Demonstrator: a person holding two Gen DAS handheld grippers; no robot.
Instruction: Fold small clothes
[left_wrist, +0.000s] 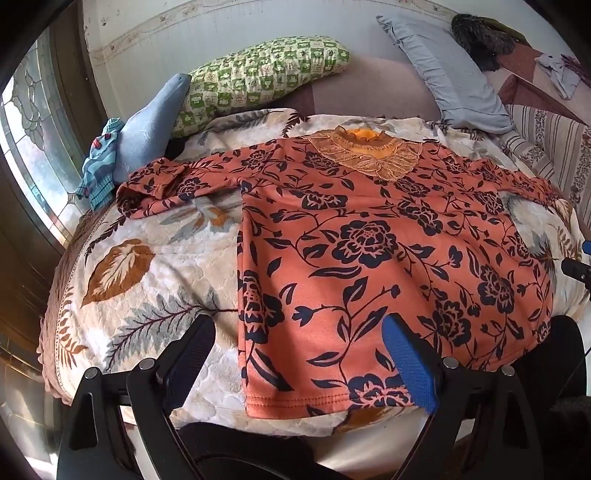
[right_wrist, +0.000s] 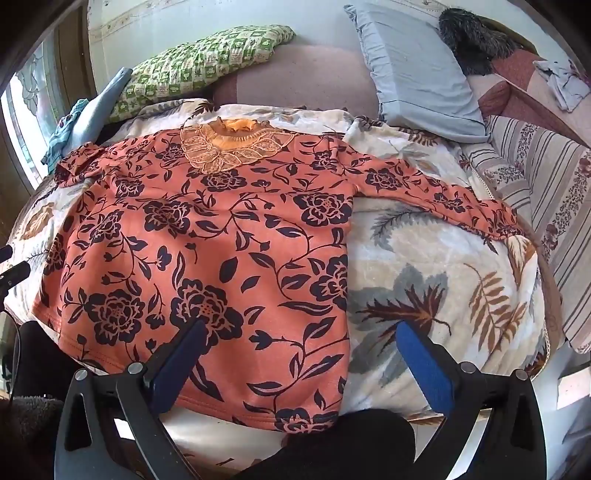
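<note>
Nearest, left gripper (left_wrist: 299, 339): jaws wide, empty, poised above the hem corner on that side. Right gripper (right_wrist: 301, 345): jaws wide, empty, straddling the opposite side seam, above the cloth.

Orange floral top (left_wrist: 388, 240): spread face up on the leaf-print blanket (left_wrist: 122, 280), hem towards the person and running close to the bed's near edge, lace collar (left_wrist: 369, 155) at the far end, both sleeves out sideways.

Risks, as judged: plush blanket could be pinched with the hem and lift along with it; a one-layer pinch would let the back layer sag and skew the fold; a tug towards the person could slide the hem off the edge.

Room: bare blanket either side of the body panel. Left sleeve (left_wrist: 162, 188) is bunched near the blue garments (left_wrist: 110, 158). Beyond the collar, green checked pillow (left_wrist: 258, 74) and grey pillow (left_wrist: 447, 70) stand well apart.
</note>
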